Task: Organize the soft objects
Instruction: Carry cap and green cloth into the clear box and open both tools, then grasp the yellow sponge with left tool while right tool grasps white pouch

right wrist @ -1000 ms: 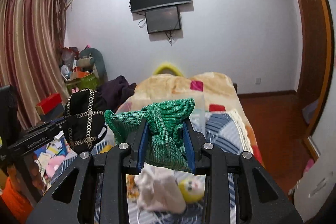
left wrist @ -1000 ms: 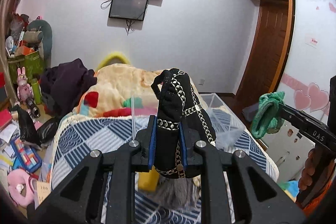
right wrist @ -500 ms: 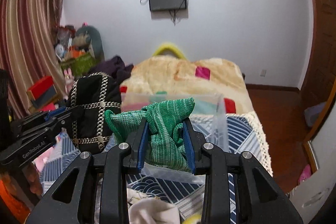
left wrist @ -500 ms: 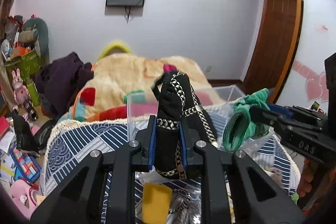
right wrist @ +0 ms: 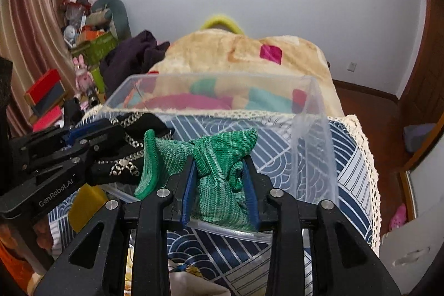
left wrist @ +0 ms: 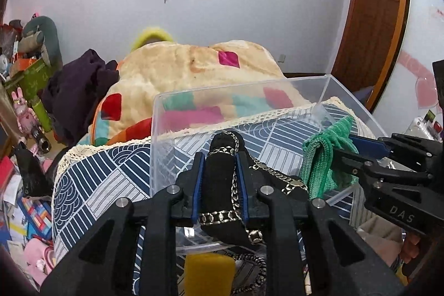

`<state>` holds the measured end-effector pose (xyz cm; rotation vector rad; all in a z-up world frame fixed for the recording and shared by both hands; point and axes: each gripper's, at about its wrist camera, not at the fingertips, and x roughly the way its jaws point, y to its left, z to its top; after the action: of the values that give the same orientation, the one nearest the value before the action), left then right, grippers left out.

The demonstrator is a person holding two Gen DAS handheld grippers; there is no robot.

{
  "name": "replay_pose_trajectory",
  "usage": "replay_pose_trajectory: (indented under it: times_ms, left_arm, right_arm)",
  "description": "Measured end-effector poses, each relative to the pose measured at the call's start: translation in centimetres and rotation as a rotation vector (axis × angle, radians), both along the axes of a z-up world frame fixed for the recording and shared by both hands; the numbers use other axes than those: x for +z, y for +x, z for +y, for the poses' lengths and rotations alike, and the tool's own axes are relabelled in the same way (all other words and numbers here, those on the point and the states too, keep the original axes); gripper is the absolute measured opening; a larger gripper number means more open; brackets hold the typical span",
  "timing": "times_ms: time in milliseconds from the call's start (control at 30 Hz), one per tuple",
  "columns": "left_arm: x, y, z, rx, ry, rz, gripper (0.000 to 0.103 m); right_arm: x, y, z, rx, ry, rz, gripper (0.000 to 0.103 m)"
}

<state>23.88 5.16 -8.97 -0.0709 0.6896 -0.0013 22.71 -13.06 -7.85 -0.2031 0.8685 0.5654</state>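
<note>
My left gripper (left wrist: 220, 162) is shut on a black fabric piece with gold chains (left wrist: 222, 185) and holds it over the near edge of a clear plastic bin (left wrist: 238, 86) on the bed. My right gripper (right wrist: 219, 165) is shut on a green knitted cloth (right wrist: 219, 157) and holds it over the same bin (right wrist: 310, 129), right of the left gripper. The green cloth also shows in the left wrist view (left wrist: 322, 157). The black piece shows in the right wrist view (right wrist: 125, 157).
The bin sits on a blue and white patterned bedspread (left wrist: 97, 179). A cream blanket (left wrist: 194, 65) and dark clothes (left wrist: 75, 90) lie behind it. A yellow block (left wrist: 208, 273) lies in front of the bin. Clutter fills the floor (left wrist: 19, 212) at the left.
Both grippers have moved forward and down with their loads, from above the bed to just over the clear bin. Both stay shut.
</note>
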Motion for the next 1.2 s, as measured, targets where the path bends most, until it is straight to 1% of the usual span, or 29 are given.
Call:
replay_pose_trajectory:
  times_ms: [67, 133, 233, 300, 367, 400, 433, 467, 500, 567, 600, 733, 800, 867, 1000, 1200]
  left_arm:
    - [0.3, -0.2, -0.2, -0.002, 0.013, -0.003, 0.025]
    - [0.7, -0.5, -0.2, -0.009, 0.016, -0.010, 0.033]
    - [1.4, -1.2, 0.0, -0.014, 0.004, -0.031, 0.041]
    - [2.2, -1.9, 0.2, -0.021, -0.014, -0.049, 0.041]
    - [3.1, -2.7, 0.2, -0.026, -0.016, -0.070, 0.042]
    - [3.4, -3.1, 0.1, -0.026, -0.008, -0.080, 0.045]
    - [3.9, -3.7, 0.0, -0.026, 0.007, -0.097, 0.051]
    - [4.3, -4.1, -0.2, -0.024, 0.016, -0.111, 0.055]
    - [4.6, -4.6, -0.3, -0.021, 0.022, -0.126, 0.063]
    - [5.3, -5.8, -0.4, -0.017, 0.026, -0.154, 0.073]
    - [5.5, -6.3, -0.4, -0.019, 0.028, -0.160, 0.076]
    - [5.4, -7.8, -0.3, -0.017, 0.038, -0.154, 0.091]
    - [5.0, -8.2, -0.1, -0.012, 0.037, -0.142, 0.091]
    - [4.2, -8.3, 0.2, -0.005, 0.042, -0.120, 0.091]
    - [2.5, -8.6, 0.7, 0.003, 0.055, -0.071, 0.091]
    - [-0.6, -8.9, 1.3, 0.011, 0.046, 0.011, 0.091]
  right_arm:
    - [0.2, -0.1, -0.2, -0.001, 0.005, 0.006, 0.032]
    - [0.6, 0.3, -0.4, 0.002, 0.022, 0.015, 0.033]
    - [1.5, 0.1, -0.6, 0.006, 0.036, -0.005, 0.039]
    - [2.2, -0.3, -0.9, 0.007, 0.050, -0.024, 0.045]
    - [3.2, -0.7, -1.3, 0.011, 0.074, -0.046, 0.047]
    - [3.8, -1.2, -1.6, 0.013, 0.087, -0.060, 0.047]
    - [4.1, -1.4, -1.7, 0.015, 0.093, -0.070, 0.047]
    - [4.7, -1.8, -1.9, 0.017, 0.104, -0.087, 0.048]
    - [5.2, -2.3, -2.2, 0.018, 0.113, -0.105, 0.052]
    - [6.1, -3.0, -2.7, 0.017, 0.132, -0.138, 0.059]
    - [6.4, -3.5, -2.9, 0.019, 0.143, -0.151, 0.062]
    - [7.1, -4.9, -3.6, 0.028, 0.164, -0.183, 0.070]
    - [6.9, -5.6, -3.9, 0.033, 0.163, -0.189, 0.073]
    - [6.4, -6.2, -4.3, 0.033, 0.158, -0.181, 0.073]
    - [4.4, -6.7, -4.5, 0.026, 0.126, -0.141, 0.074]
    - [1.1, -7.5, -4.9, 0.018, 0.084, -0.057, 0.074]
